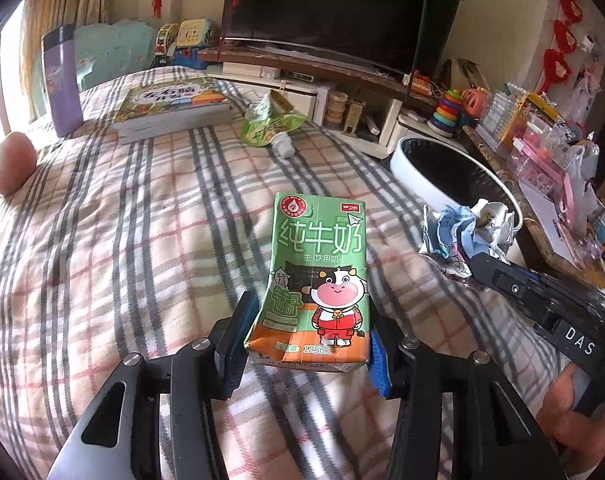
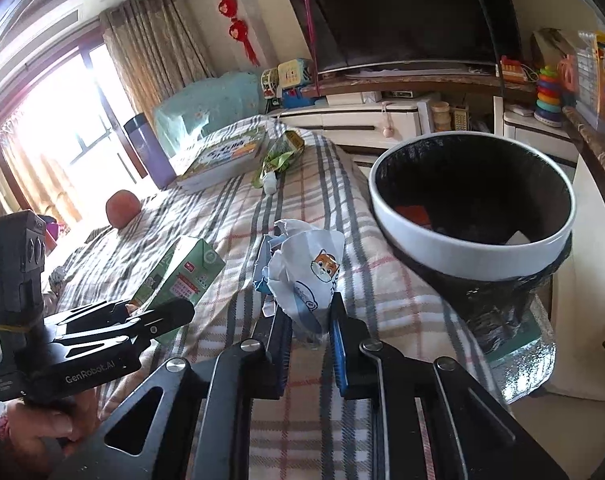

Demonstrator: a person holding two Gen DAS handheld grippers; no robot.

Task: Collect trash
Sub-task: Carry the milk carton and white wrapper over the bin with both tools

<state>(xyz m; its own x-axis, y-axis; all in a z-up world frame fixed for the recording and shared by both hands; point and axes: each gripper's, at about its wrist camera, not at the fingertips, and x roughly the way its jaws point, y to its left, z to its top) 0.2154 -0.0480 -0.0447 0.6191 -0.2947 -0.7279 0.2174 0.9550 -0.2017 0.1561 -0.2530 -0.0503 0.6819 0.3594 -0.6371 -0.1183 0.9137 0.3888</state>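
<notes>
From where I look, a plaid blanket [image 1: 122,240] covers the bed, and at its far end, toward eleven o'clock, a stack of picture books [image 1: 170,110] lies flat with a purple bottle [image 1: 60,80] standing upright just to its nine o'clock side. An orange-pink ball [image 1: 12,162] rests on the blanket at about ten o'clock. At twelve o'clock a dark television [image 1: 338,12] stands on a shelf, and a rainbow ring-stacker toy [image 1: 448,112] stands at two o'clock.

The bed [image 1: 142,240], under a plaid cover, carries everything — beyond the tongs a stack of books [image 1: 174,110], a purple bottle [image 1: 60,80], a green pouch [image 1: 270,122], and, far left of them, an orange fruit [image 1: 12,162].
</notes>
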